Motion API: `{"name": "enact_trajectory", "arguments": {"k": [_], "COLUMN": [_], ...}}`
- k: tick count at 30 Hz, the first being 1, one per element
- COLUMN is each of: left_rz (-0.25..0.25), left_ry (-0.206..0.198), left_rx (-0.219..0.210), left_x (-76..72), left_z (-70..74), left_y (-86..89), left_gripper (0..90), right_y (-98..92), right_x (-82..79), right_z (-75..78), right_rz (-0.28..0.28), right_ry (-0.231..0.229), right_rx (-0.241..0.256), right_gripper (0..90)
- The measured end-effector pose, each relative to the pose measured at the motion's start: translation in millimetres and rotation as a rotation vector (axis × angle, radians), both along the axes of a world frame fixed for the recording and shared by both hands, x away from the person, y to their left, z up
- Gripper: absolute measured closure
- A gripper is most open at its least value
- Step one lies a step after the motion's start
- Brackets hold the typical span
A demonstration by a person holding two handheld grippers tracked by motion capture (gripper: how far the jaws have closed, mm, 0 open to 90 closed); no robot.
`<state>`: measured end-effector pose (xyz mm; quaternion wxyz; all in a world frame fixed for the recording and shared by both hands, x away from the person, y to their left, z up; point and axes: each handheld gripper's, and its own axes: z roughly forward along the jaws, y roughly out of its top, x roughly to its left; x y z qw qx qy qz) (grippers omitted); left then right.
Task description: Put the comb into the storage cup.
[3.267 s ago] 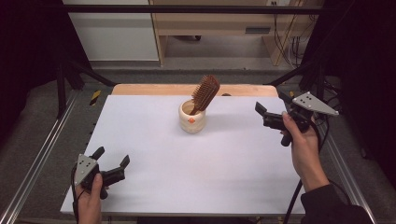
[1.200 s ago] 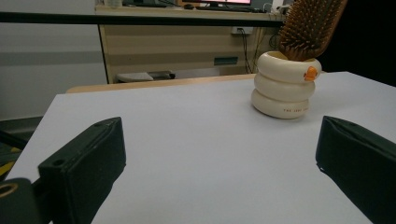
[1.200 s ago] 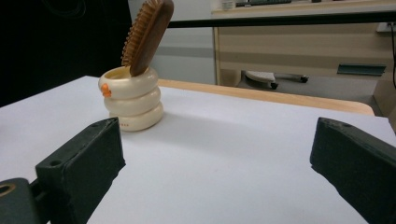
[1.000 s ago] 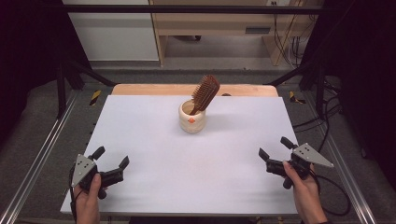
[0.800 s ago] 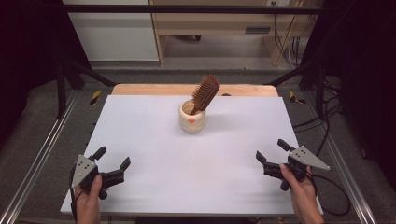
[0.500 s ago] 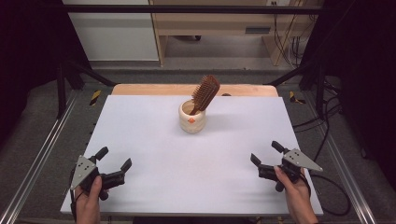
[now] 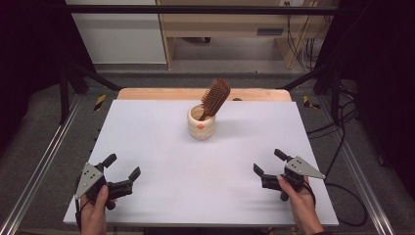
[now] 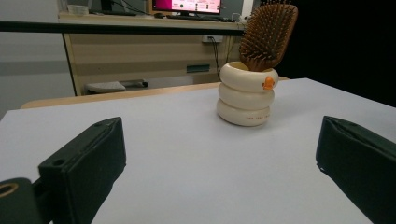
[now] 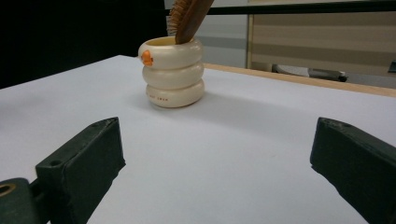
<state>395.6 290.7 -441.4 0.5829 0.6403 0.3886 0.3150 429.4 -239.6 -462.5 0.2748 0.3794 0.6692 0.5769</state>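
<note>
My left gripper (image 7: 120, 174) at seven o'clock and right gripper (image 7: 269, 169) at five gape wide, holding nothing. Farther off at twelve, the hairbrush (image 7: 215, 98) leans, handle down, in the cream cup (image 7: 201, 125). It looks light and rigid; I'd pinch its wooden neck, since the cup could tip.

White rectangular tabletop (image 7: 161, 147) lying under my view, pale wooden board (image 7: 147, 94) showing along far edge. Beige wooden cabinet (image 7: 230, 29) standing beyond. Glowing pink monitor screen (image 8: 186, 5) sitting atop it.

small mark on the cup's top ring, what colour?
Orange, on the cream cup; clearest in the left gripper view.
</note>
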Motion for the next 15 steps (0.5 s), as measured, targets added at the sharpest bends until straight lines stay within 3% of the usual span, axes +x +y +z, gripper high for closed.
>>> {"name": "enact_trajectory", "arguments": {"k": [7, 15], "left_rz": [-0.007, 0.005], "left_ry": [0.009, 0.017], "left_rx": [-0.003, -0.001], "left_x": [0.6, 1.7], "left_z": [-0.7, -1.8], "left_y": [-2.5, -3.2], "left_gripper": [1.5, 1.5], "right_y": [6.0, 12.5], "right_x": [4.5, 4.5], "right_z": [0.9, 1.2], "right_rz": [0.025, 0.07], "right_ry": [-0.021, -0.019], "right_rx": [-0.045, -0.042], "right_gripper": [3.0, 3.0]}}
